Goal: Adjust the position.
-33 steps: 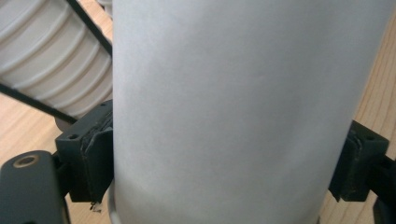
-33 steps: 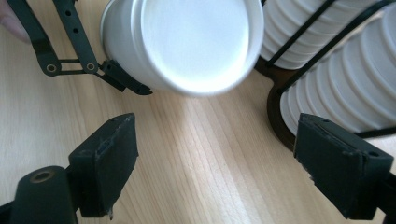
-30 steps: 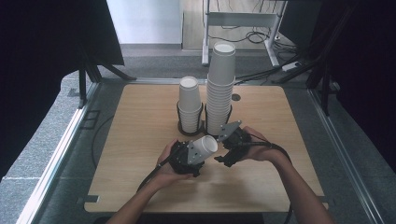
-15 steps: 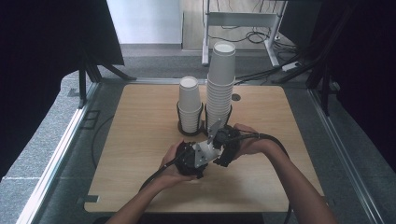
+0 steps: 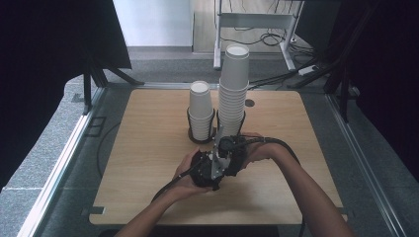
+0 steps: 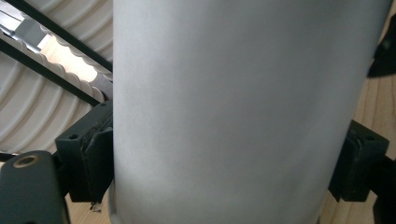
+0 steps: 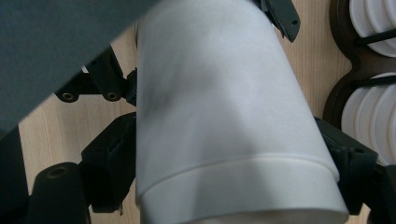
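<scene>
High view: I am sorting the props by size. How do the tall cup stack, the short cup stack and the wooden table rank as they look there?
1. Wooden table
2. Tall cup stack
3. Short cup stack

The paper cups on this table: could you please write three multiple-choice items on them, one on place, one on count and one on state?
1. Where do the cup stacks stand?
A. In a black holder at the table's far middle
B. On the floor
C. At the near left corner

2. How many stacks are there?
A. One
B. Two
C. Four

3. How is the loose white cup held?
A. Lying free on the table
B. Between both grippers' jaws
C. Upside down on the tall stack

Answers:
1 A: the holder sits far-centre.
2 B: the short stack and the tall stack.
3 B: the cup sits between the right gripper jaws and the left gripper jaws.
</scene>
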The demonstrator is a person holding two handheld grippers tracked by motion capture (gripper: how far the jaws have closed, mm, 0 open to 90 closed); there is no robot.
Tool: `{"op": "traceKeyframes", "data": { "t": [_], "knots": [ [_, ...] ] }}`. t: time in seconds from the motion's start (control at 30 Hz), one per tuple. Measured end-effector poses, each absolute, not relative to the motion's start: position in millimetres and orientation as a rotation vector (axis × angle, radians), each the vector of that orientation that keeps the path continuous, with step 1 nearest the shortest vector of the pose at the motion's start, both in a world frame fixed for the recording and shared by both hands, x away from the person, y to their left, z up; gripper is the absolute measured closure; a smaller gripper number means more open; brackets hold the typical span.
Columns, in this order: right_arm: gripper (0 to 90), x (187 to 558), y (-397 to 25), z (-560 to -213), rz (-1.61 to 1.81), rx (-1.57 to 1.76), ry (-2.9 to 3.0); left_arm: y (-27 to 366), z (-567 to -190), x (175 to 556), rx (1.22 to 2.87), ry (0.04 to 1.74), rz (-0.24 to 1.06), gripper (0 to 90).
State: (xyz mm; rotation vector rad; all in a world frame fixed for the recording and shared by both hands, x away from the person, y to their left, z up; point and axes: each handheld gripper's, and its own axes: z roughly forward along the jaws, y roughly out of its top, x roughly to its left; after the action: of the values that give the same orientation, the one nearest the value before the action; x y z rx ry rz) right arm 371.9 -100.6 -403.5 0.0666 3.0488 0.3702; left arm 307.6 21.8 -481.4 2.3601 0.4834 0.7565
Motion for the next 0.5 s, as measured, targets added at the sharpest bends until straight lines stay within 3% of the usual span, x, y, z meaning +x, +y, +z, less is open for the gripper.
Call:
{"op": "traceKeyframes", "data": {
  "t": [0.2,0.33,0.5],
  "knots": [
    [20.6,373.7,-104.8,-404.1,0.395,0.063,3.056,21.2,-482.3,307.8,2.346,0.492,0.755,10.3],
    [21.4,372.5,-111.1,-407.1,0.441,0.072,3.040,21.5,-479.7,309.1,2.350,0.497,0.704,1.3],
    [21.6,373.9,-118.3,-411.0,0.481,0.086,3.028,22.7,-479.2,304.3,2.328,0.496,0.700,0.0]
  ]
}}
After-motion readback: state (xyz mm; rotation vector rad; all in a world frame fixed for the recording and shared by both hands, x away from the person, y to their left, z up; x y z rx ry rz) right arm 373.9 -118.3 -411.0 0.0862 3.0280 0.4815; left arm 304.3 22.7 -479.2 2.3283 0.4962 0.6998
